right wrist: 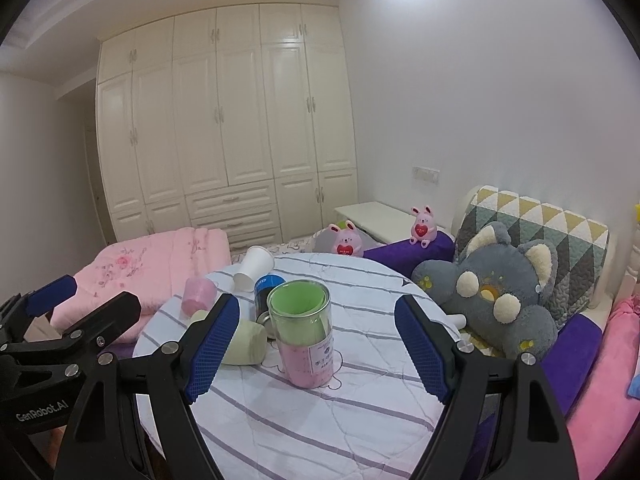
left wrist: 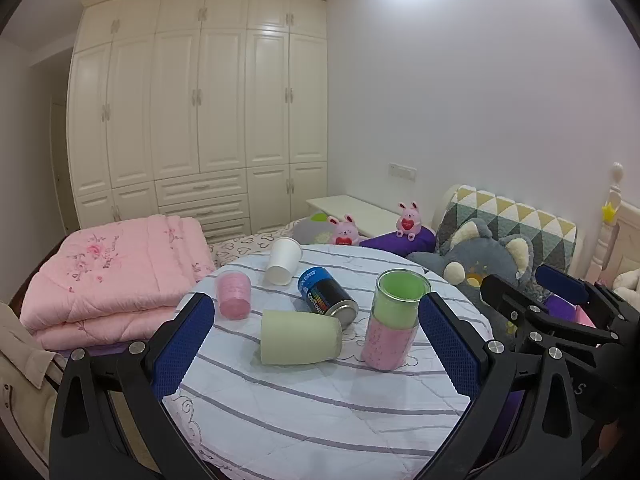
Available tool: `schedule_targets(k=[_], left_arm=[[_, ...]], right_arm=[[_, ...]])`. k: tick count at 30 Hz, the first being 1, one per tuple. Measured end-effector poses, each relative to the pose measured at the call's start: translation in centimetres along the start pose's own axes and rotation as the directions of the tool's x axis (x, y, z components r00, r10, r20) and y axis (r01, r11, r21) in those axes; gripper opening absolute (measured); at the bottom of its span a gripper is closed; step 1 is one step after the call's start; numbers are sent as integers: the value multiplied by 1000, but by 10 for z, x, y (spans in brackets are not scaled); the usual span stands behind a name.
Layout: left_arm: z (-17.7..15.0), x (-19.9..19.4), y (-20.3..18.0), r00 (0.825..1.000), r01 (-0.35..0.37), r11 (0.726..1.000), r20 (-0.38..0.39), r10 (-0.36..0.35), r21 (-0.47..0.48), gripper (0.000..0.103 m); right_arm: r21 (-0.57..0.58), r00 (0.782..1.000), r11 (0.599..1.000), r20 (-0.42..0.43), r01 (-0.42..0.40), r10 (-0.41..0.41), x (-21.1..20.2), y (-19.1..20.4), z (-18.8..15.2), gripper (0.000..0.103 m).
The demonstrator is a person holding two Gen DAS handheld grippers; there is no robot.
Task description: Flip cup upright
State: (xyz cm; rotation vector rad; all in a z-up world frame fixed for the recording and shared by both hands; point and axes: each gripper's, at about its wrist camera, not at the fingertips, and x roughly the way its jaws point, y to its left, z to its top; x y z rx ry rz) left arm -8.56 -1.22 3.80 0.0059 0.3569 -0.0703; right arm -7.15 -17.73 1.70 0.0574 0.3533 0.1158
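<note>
A pale green cup (left wrist: 298, 337) lies on its side on the round striped table (left wrist: 304, 408), also in the right wrist view (right wrist: 245, 343). A white paper cup (left wrist: 283, 266) and a dark can (left wrist: 328, 295) also lie on their sides. A pink cup (left wrist: 233, 294) stands upside down. A clear tube (left wrist: 394, 318) with green and pink inside stands upright (right wrist: 304, 334). My left gripper (left wrist: 316, 344) is open above the table's near side, with the green cup between its fingers' line. My right gripper (right wrist: 316, 344) is open, the tube between its fingers.
A folded pink quilt (left wrist: 116, 276) lies left of the table. A grey plush toy (right wrist: 496, 296), purple cushions and two pink bunny toys (right wrist: 346, 240) sit at the right and back. A white wardrobe (left wrist: 200, 120) fills the far wall.
</note>
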Motion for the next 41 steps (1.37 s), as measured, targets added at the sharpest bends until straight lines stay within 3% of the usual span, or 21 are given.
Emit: schedule_targets(k=[41], left_arm=[[-6,29,-10,999,-9,999,-33,11,37,103]], right_arm=[[25,996,1000,-89,7,-5,32,-14,-10,81]])
